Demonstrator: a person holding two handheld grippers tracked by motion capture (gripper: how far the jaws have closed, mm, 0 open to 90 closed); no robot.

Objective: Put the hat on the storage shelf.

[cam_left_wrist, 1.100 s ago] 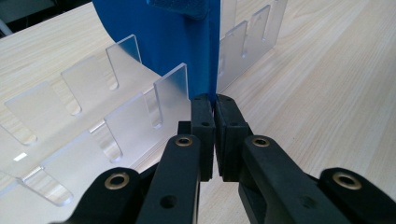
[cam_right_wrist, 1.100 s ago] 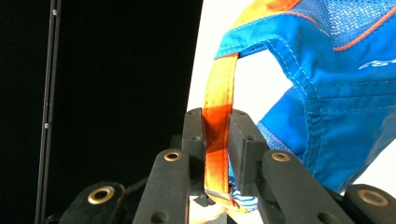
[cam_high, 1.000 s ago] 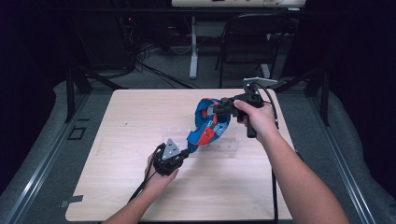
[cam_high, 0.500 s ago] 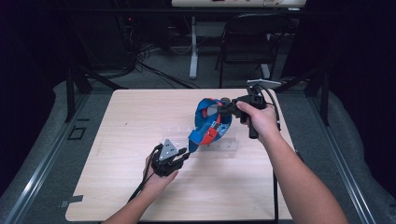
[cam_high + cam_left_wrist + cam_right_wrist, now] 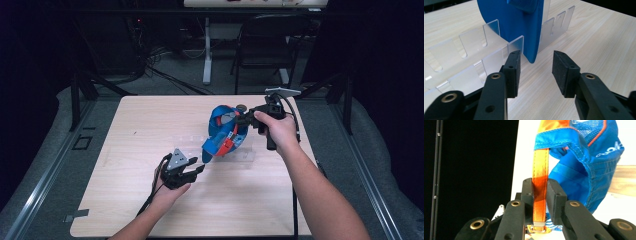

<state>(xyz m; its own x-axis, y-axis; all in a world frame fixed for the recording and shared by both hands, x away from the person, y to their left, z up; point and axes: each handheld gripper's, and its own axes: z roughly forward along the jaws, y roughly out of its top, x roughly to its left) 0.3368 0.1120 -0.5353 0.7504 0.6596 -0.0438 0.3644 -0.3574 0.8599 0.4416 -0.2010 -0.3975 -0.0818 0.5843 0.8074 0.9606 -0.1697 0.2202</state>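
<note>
One blue cap [image 5: 223,131], two hand-held grippers, one clear slotted rack [image 5: 474,57].

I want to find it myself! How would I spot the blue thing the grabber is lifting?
Start at the wooden table, then look to its right side, where the right gripper pinches an orange strap. From that strap hangs the blue cap, its brim tip dipping over a clear plastic rack near the open left gripper. It is the one bright, soft thing among clear plastic and black tools.

Blue cap [image 5: 224,134], orange strap [image 5: 540,182]
</note>
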